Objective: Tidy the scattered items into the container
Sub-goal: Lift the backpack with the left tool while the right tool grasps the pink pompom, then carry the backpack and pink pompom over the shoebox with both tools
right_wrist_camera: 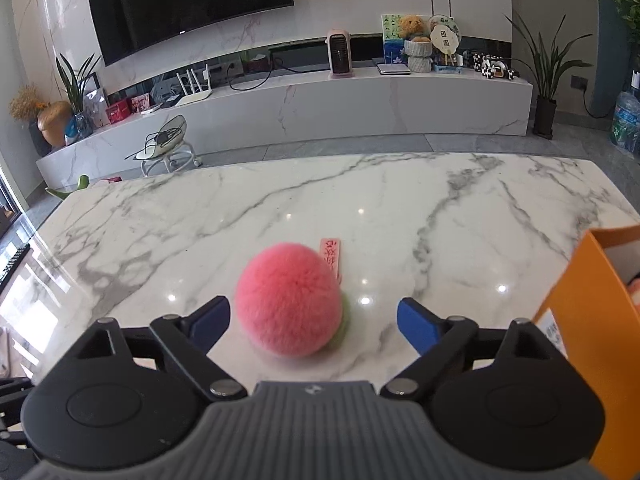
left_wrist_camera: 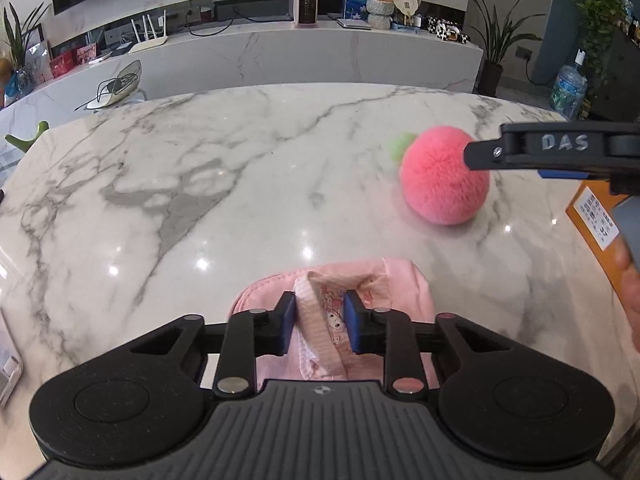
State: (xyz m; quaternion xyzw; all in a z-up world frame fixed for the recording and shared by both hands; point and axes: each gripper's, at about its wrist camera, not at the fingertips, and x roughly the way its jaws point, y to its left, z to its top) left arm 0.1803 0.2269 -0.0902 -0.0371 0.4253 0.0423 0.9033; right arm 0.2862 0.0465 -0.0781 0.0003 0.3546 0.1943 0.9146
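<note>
My left gripper (left_wrist_camera: 319,322) is shut on a pink fabric pouch (left_wrist_camera: 404,284) with a cartoon print, at the near edge of the marble table (left_wrist_camera: 200,184). A fluffy pink ball (left_wrist_camera: 442,178) with a green leaf lies to the right of it. In the right wrist view the ball (right_wrist_camera: 288,298) lies on the table between the spread fingers of my open right gripper (right_wrist_camera: 314,322), with a small pink tag (right_wrist_camera: 331,254) behind it. The orange box (right_wrist_camera: 580,320) stands at the right; it also shows in the left wrist view (left_wrist_camera: 592,220). My right gripper's finger (left_wrist_camera: 486,154) touches the ball's side.
Beyond the table's far edge are a white TV bench (right_wrist_camera: 320,104), a small stool (right_wrist_camera: 168,148), potted plants (right_wrist_camera: 548,80) and a water bottle (right_wrist_camera: 626,120). A hand (left_wrist_camera: 628,292) shows at the right edge.
</note>
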